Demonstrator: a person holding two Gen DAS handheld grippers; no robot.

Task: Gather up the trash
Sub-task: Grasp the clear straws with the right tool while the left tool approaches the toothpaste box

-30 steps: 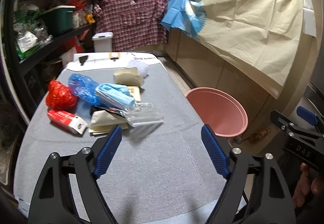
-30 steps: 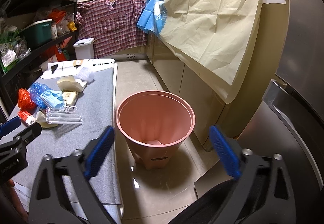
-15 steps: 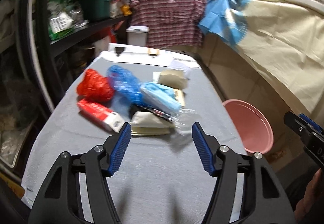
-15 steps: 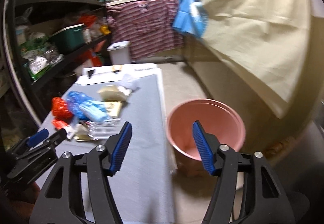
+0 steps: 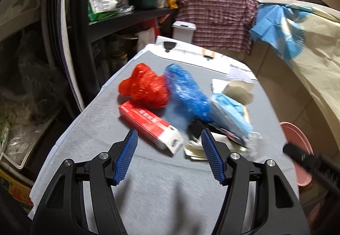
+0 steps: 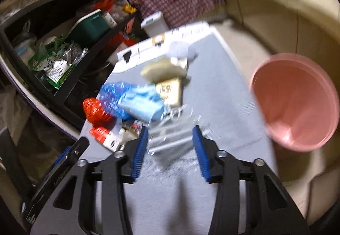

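The trash lies heaped on the grey table (image 5: 161, 188), in the far half of it, and both views now sit much closer to the heap than a second ago, when the left camera looked across a broad stretch of bare cloth and the right camera faced the pink bucket (image 6: 297, 103) almost head on. In the left wrist view the red-and-white carton (image 5: 150, 124) lies just beyond the left gripper (image 5: 169, 139), towards 12 o'clock, its white end between the lines of the two blue pads; the red plastic bag (image 5: 144, 88) sits behind it at 11 o'clock, touching the blue plastic bag (image 5: 187, 94), and the pale blue mask pack (image 5: 231, 116) lies at 1 o'clock. The left tongs stand partly open, narrower than a second ago, and hold nothing. In the right wrist view, which is blurred, the clear plastic wrapper (image 6: 174, 135) lies right at the tips of the right gripper (image 6: 170, 135), between the pads, though whether they touch it cannot be told; those jaws are closing and stand narrower than before. The bucket has swung from the middle of that view to 3 o'clock, standing on the floor beside the table's edge. The dark shelves (image 5: 127, 16) fill the 9 to 11 o'clock side of the left view
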